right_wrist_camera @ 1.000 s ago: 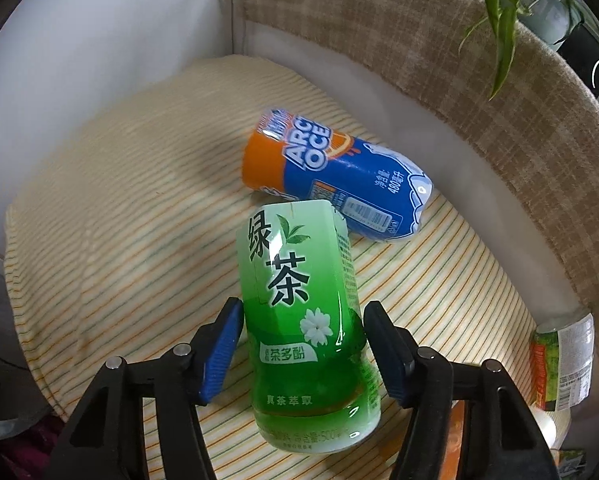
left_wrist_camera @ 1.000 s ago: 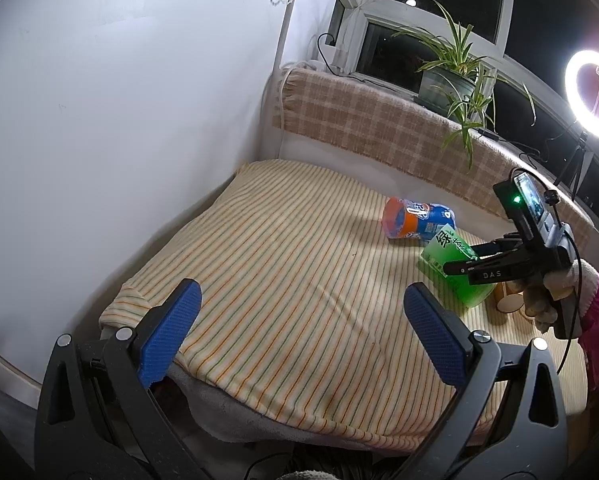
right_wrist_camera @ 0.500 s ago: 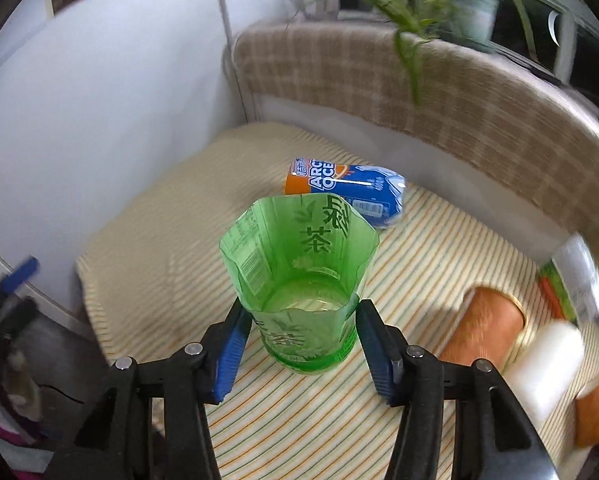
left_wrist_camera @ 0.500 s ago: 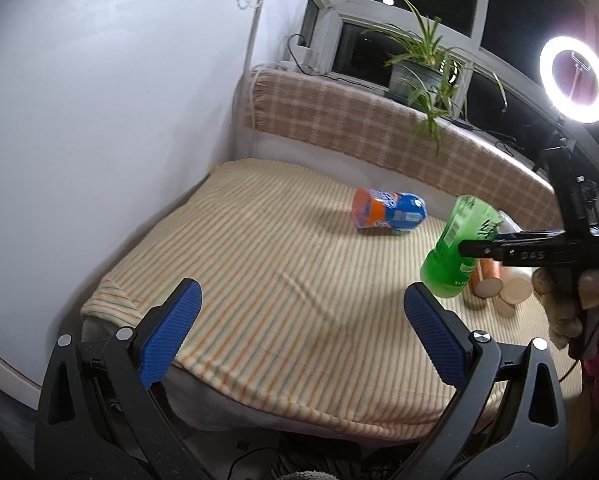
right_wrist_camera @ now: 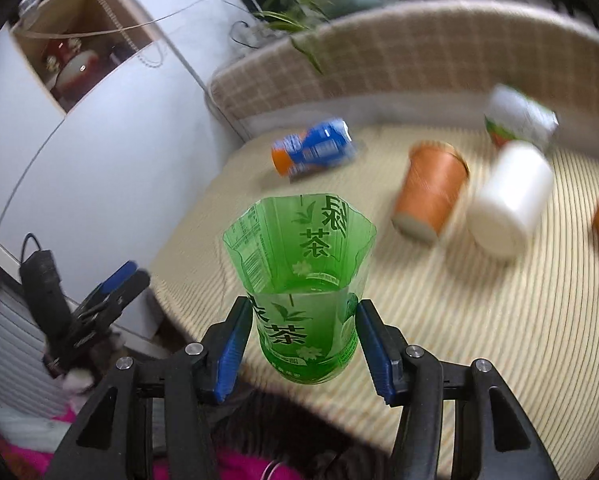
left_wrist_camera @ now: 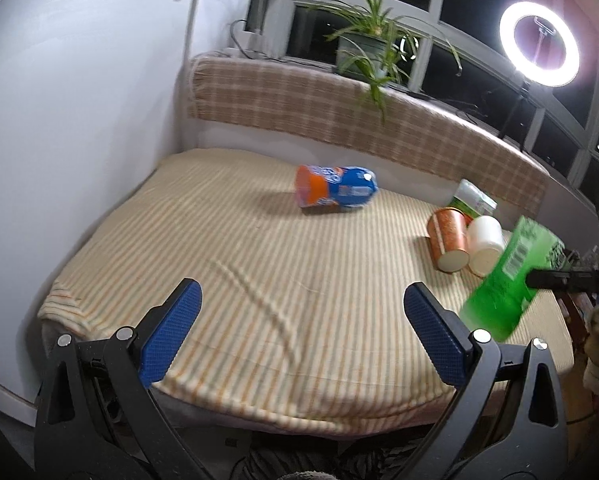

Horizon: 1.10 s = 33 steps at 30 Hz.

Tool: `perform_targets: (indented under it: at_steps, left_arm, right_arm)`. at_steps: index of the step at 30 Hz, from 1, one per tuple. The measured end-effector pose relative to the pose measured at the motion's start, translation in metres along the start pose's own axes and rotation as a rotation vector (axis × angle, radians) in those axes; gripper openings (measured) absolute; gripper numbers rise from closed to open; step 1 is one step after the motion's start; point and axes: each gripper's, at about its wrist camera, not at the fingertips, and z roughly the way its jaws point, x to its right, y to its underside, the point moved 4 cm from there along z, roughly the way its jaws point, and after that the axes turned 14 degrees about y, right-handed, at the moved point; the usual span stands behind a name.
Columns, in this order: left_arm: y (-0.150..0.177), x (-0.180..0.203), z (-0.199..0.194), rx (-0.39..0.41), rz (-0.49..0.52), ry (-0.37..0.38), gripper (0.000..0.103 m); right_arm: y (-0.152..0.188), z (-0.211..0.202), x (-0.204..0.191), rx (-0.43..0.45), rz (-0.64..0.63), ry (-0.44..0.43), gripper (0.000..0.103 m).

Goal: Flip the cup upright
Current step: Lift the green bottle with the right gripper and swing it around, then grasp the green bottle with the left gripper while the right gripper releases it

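The striped mat (left_wrist_camera: 283, 280) fills most of the left wrist view, with the checked cushion (left_wrist_camera: 379, 120) along its far edge from about 10 to 2 o'clock and a potted plant (left_wrist_camera: 363, 48) on the sill behind at 12. A ring light (left_wrist_camera: 539, 46) glows at 1 o'clock.

On the mat, the blue and orange cup (left_wrist_camera: 335, 192) lies on its side near the centre. At about 3 o'clock lie an orange cup (left_wrist_camera: 448, 238) and a white cup (left_wrist_camera: 486, 244), side by side and apparently touching, with a green and white cup (left_wrist_camera: 471, 202) just behind them.

The green cup (right_wrist_camera: 303, 300), cut from a tea bottle, is the task's thing. In the right wrist view it sits at 6 o'clock, mouth up, its lower body clamped between the blue pads of the right gripper (right_wrist_camera: 303, 340). From the left wrist view it is at 3 to 4 o'clock, tilted and blurred; whether its base touches the mat I cannot tell.

The left gripper (left_wrist_camera: 299, 340) hangs at 6 o'clock, fingers wide apart, holding nothing.

Judging by this, the turn itself looks nearly done and the step in hand is setting down. The next move calls for levelling the cup, lowering its base flat onto the soft mat, then easing the fingers apart without tipping the light plastic.
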Motion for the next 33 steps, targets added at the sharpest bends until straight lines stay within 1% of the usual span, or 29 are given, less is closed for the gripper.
perform_targets:
  at_steps: [5,7,11,13,16,20,25,29,31,32,33]
  left_arm:
    - [0.003,0.016,0.009,-0.022,0.022,0.028,0.103]
    - [0.003,0.021,0.010,-0.027,0.032,0.031,0.103]
    - [0.003,0.023,0.011,-0.035,0.033,0.032,0.103]
    - [0.003,0.023,0.011,-0.038,0.036,0.029,0.103]
    - [0.002,0.023,0.011,-0.042,0.038,0.024,0.103]
    - [-0.001,0.020,0.015,-0.050,0.021,0.034,0.103]
    - [-0.004,0.017,0.027,-0.080,-0.010,0.076,0.103]
    - [-0.001,0.016,0.042,-0.142,-0.057,0.133,0.103]
    - [0.001,0.016,0.050,-0.172,-0.081,0.158,0.103]
    - [0.002,0.016,0.054,-0.191,-0.097,0.178,0.103]
    - [0.003,0.017,0.057,-0.206,-0.114,0.199,0.102]
  right_arm:
    - [0.014,0.009,0.020,-0.093,0.091,-0.083,0.055]
    - [0.014,0.016,0.021,-0.117,0.104,-0.095,0.055]
    - [0.005,0.040,0.019,-0.144,0.094,-0.083,0.056]
    - [-0.001,0.053,0.020,-0.161,0.110,-0.094,0.056]
    - [-0.014,0.065,0.022,-0.164,0.142,-0.102,0.056]
    - [-0.025,0.086,0.025,-0.199,0.178,-0.119,0.055]
    - [-0.032,0.107,0.025,-0.227,0.183,-0.096,0.055]
    - [-0.034,0.112,0.024,-0.226,0.177,-0.091,0.055]
    - [-0.034,0.109,0.023,-0.206,0.153,-0.060,0.056]
    - [-0.035,0.107,0.022,-0.189,0.136,-0.037,0.060]
    - [-0.035,0.102,0.023,-0.171,0.123,-0.021,0.067]
